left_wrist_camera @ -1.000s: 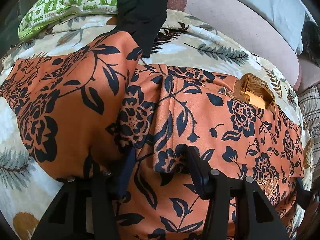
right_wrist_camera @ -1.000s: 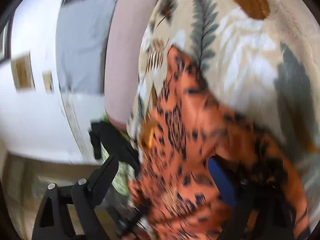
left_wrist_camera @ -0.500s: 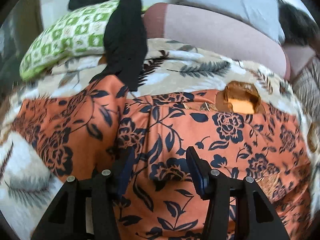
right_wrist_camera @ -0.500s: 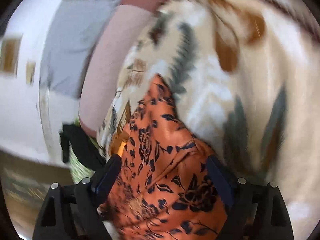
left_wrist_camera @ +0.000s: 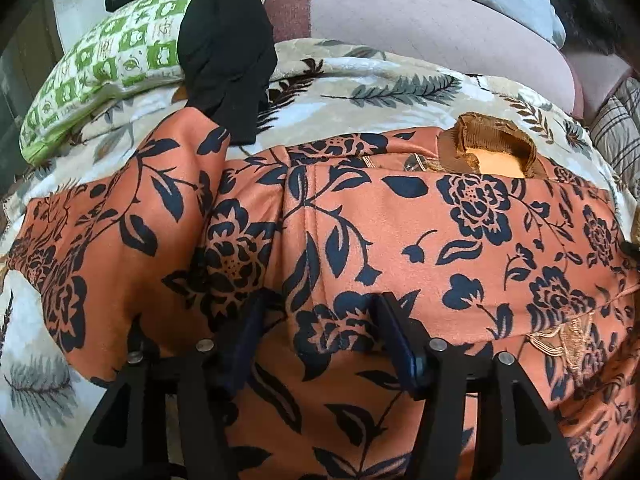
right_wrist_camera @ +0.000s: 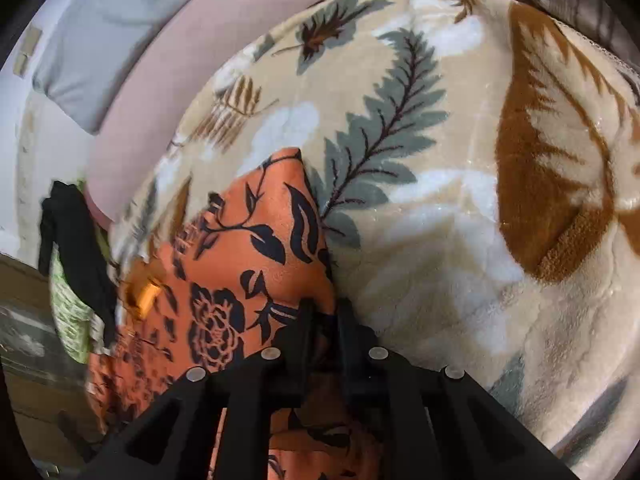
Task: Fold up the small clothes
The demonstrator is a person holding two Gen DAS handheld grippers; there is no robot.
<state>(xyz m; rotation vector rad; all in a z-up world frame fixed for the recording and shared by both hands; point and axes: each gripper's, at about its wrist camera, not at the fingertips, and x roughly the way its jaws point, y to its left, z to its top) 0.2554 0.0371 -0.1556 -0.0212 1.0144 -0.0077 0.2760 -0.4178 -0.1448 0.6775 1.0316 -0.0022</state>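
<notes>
The orange floral garment [left_wrist_camera: 400, 240] lies spread mid-frame on a leaf-print blanket [left_wrist_camera: 400, 92]; no writing readable. Left gripper [left_wrist_camera: 320, 320] jaws opening, straddling a fold; right gripper [right_wrist_camera: 322, 320] closing, pinching the garment's edge.

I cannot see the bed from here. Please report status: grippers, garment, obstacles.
Right gripper closing on orange floral garment edge. Left gripper opening, a fold between its jaws. Black cloth overlaps one sleeve.

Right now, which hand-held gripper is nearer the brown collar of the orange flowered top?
Left, though only as a judgement. The left hand-held gripper straddles the top's middle fabric, the brown collar ahead. The right hand-held gripper closes on a far edge, collar small and blurred.
</notes>
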